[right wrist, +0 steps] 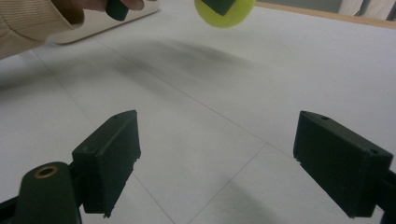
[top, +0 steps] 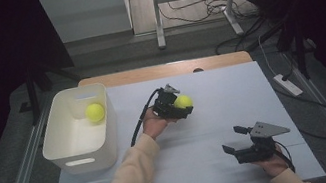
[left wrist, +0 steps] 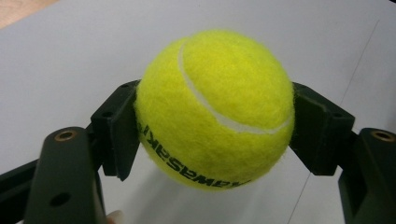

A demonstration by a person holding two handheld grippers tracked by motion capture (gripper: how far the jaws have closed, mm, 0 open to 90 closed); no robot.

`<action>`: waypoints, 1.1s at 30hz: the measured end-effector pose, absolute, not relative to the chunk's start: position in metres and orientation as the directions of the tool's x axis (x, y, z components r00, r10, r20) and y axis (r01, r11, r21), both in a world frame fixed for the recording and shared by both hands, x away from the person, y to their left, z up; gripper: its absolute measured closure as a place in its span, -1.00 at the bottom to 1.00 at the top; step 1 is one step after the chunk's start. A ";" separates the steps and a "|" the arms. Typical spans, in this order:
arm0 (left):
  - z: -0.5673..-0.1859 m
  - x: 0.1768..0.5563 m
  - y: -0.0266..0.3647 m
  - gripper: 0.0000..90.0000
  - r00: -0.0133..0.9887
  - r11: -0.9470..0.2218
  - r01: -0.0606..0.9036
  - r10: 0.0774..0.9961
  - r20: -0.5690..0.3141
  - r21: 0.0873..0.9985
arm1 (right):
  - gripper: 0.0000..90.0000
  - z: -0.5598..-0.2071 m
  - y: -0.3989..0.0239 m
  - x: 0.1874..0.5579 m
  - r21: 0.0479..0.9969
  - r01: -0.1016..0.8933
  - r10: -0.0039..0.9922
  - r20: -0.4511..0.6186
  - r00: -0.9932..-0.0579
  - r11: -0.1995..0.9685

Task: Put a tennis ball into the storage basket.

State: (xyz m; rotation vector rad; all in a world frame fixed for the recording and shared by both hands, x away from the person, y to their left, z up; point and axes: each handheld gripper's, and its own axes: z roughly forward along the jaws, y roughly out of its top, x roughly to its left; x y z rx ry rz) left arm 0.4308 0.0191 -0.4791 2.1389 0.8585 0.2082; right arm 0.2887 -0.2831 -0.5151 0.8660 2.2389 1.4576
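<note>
Yellow ball (top: 94, 112) number one lies in the bin (top: 62, 152). The left gripper (top: 180, 108) pinches a second ball (top: 184, 101) right of the bin, not yet dropped in. The right gripper (top: 233, 141) waits, spread wide with nothing between.

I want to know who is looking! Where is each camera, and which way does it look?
High view: sits above the person's side, looks forward and down on the table and white bin; forearms and both hands show.
Left gripper view: rides on the left hand-held gripper, looks along its black jaws clamped on the tennis ball.
Right gripper view: rides on the right hand-held gripper, looks across the table along its open jaws; a sleeve shows far off.
Shared: all three views show the held tennis ball.
</note>
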 end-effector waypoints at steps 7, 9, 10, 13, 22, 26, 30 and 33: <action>-0.472 0.426 0.025 -0.40 0.759 -0.439 0.495 0.639 -0.127 0.750 | -0.67 -0.515 -0.283 0.289 0.906 0.307 0.647 0.050 -0.761 0.292; -0.471 0.425 0.026 -0.40 0.758 -0.436 0.491 0.640 -0.124 0.754 | -0.67 -0.515 -0.283 0.289 0.906 0.308 0.648 0.051 -0.760 0.291; -0.470 0.424 0.026 -0.40 0.759 -0.435 0.490 0.639 -0.124 0.755 | -0.67 -0.515 -0.283 0.289 0.906 0.308 0.648 0.051 -0.760 0.291; -0.466 0.421 0.029 -0.40 0.758 -0.429 0.483 0.641 -0.120 0.764 | -0.67 -0.515 -0.283 0.289 0.906 0.308 0.649 0.050 -0.759 0.290; -0.455 0.414 0.034 -0.40 0.759 -0.406 0.467 0.640 -0.121 0.785 | -0.67 -0.515 -0.283 0.289 0.907 0.308 0.651 0.052 -0.757 0.286; -0.451 0.411 0.038 -0.40 0.755 -0.388 0.468 0.643 -0.130 0.794 | -0.67 -0.515 -0.284 0.289 0.907 0.308 0.653 0.051 -0.756 0.287; -0.447 0.409 0.043 -0.40 0.755 -0.384 0.462 0.643 -0.127 0.799 | -0.67 -0.514 -0.284 0.289 0.907 0.308 0.655 0.050 -0.754 0.286; -0.443 0.406 0.046 -0.40 0.754 -0.381 0.460 0.645 -0.126 0.802 | -0.67 -0.514 -0.284 0.288 0.907 0.309 0.657 0.050 -0.752 0.285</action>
